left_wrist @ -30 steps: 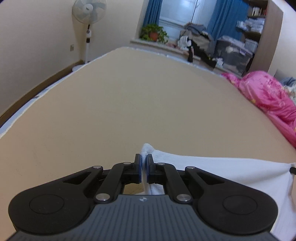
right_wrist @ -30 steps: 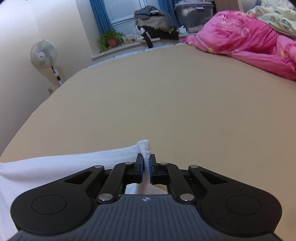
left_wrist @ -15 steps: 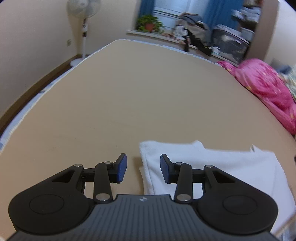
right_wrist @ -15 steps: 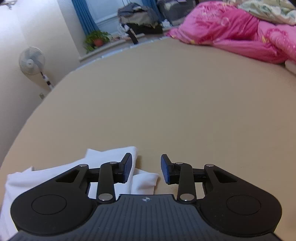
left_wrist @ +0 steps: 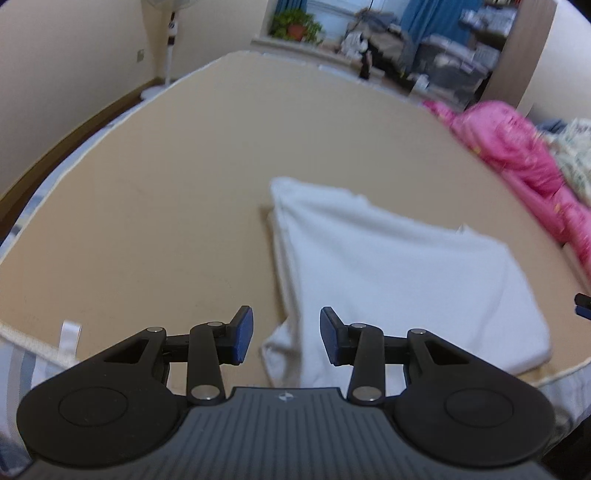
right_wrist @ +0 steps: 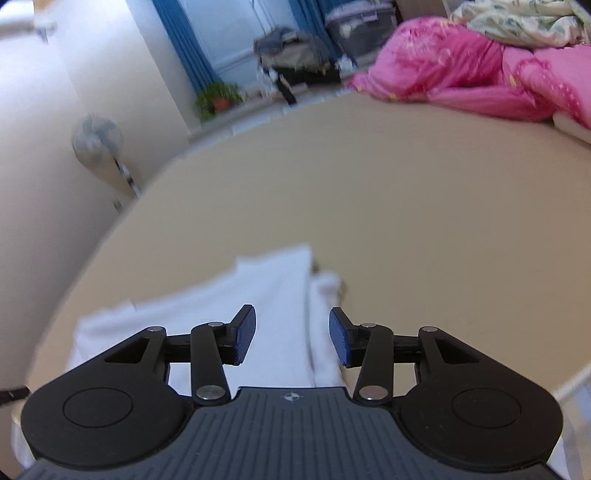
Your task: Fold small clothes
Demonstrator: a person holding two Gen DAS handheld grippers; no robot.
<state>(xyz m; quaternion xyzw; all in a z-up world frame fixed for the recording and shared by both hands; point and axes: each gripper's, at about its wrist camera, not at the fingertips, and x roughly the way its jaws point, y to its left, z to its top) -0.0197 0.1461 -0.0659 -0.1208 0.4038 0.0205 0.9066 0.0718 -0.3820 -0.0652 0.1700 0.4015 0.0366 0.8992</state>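
Note:
A white garment [left_wrist: 399,280] lies folded in a rough rectangle on the tan bed sheet [left_wrist: 166,184], near the bed's front edge. My left gripper [left_wrist: 286,332] hovers open above the garment's near left corner, with nothing pinched between its blue pads [left_wrist: 242,332]. In the right wrist view the same white garment [right_wrist: 273,291] shows its right side, where a narrower layer lies beside the main fold. My right gripper [right_wrist: 291,332] hangs above that side, its jaws opening and clear of the cloth. Both views are motion-blurred.
A pink quilt [left_wrist: 517,147] is heaped along the bed's right side, seen too as the pink quilt [right_wrist: 461,66]. A standing fan [right_wrist: 98,138] and the wall flank the left. Piled bags and a potted plant [left_wrist: 295,27] stand beyond the far edge.
Both grippers were shut on the garment's top corners; they have let go, opened, and pulled back and up. The garment now lies folded on the sheet.

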